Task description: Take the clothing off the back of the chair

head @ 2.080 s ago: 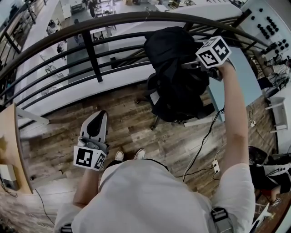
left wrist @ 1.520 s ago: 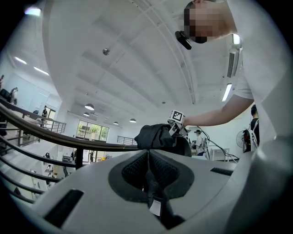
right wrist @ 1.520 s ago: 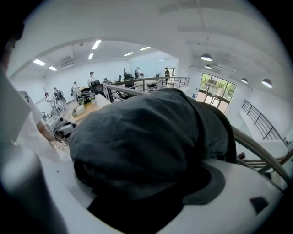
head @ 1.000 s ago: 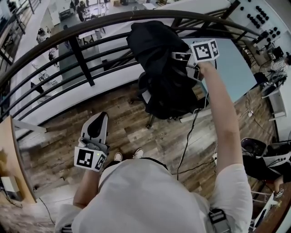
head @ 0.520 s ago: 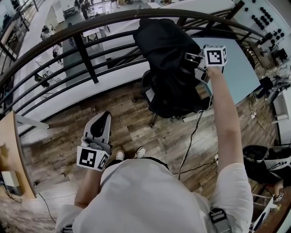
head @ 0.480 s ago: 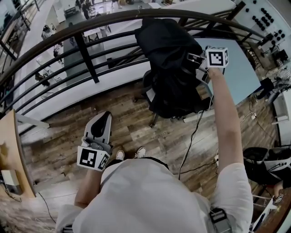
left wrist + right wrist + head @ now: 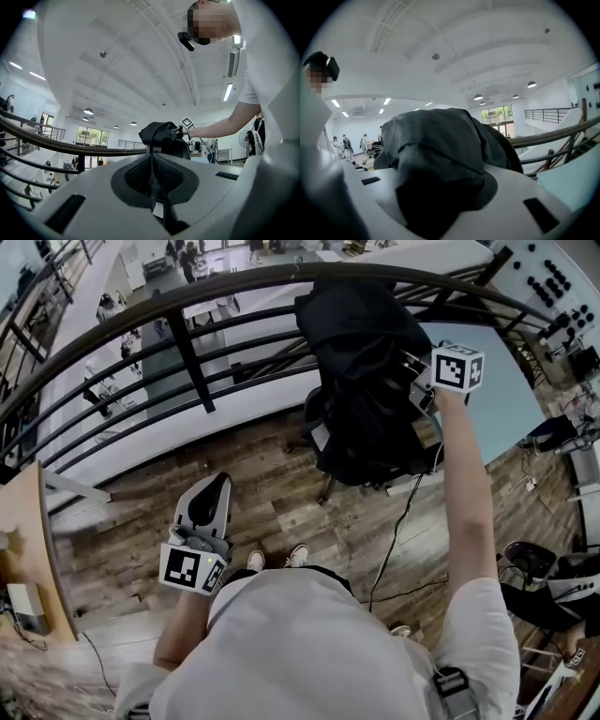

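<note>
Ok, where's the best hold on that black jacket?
Its bunched top fold, from the right: the black jacket humps over the chair back, so a high hold should lift it clear. The right tool has just been closing on fabric there.

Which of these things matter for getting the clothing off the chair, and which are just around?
Part of the job: black clothing; chair; right gripper, whose jaws have just been closing on the fabric.
Just about: left gripper, shut and empty; railing; floor cable.

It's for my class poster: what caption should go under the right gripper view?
The right gripper, its jaws just closing, pinches the dark clothing in front of a curved railing.
</note>
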Motion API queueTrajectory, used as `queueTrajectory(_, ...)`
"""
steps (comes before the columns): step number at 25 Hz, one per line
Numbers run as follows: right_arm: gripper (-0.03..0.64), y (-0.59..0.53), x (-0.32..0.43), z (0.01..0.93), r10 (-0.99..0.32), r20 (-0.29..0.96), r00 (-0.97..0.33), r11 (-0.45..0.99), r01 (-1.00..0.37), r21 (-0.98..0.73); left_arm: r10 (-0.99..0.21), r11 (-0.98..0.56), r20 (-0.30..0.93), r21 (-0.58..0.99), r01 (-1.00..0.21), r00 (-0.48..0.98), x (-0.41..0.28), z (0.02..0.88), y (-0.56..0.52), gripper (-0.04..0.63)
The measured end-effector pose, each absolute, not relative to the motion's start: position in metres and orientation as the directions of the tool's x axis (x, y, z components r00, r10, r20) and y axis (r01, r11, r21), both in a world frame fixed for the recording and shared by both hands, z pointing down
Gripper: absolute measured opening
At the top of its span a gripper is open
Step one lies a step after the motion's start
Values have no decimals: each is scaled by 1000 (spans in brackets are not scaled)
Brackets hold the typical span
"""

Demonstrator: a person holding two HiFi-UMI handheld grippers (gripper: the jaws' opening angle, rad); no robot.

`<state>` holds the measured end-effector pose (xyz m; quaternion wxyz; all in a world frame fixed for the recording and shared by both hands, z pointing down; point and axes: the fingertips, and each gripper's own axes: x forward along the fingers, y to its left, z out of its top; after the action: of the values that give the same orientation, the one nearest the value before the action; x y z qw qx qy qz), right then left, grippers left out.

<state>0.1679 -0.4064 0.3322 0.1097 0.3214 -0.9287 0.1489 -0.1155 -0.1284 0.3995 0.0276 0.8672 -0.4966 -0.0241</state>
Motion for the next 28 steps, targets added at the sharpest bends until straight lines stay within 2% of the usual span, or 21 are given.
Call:
queueTrajectory(14, 104, -400, 183, 293, -690, 188, -698, 672, -716, -190, -877, -481, -13, 63, -875, 481, -143, 398, -123, 32)
queueTrajectory(18, 104, -385, 182, 257, -687, 115, -718, 701, -696, -156, -873, -488, -25, 82, -869, 487, -143, 399, -127, 32)
queueTrajectory(28, 104, -353, 186, 199, -708, 48, -704, 701, -710, -70, -848, -529, -105, 121, -840, 519, -135, 382, -129, 32)
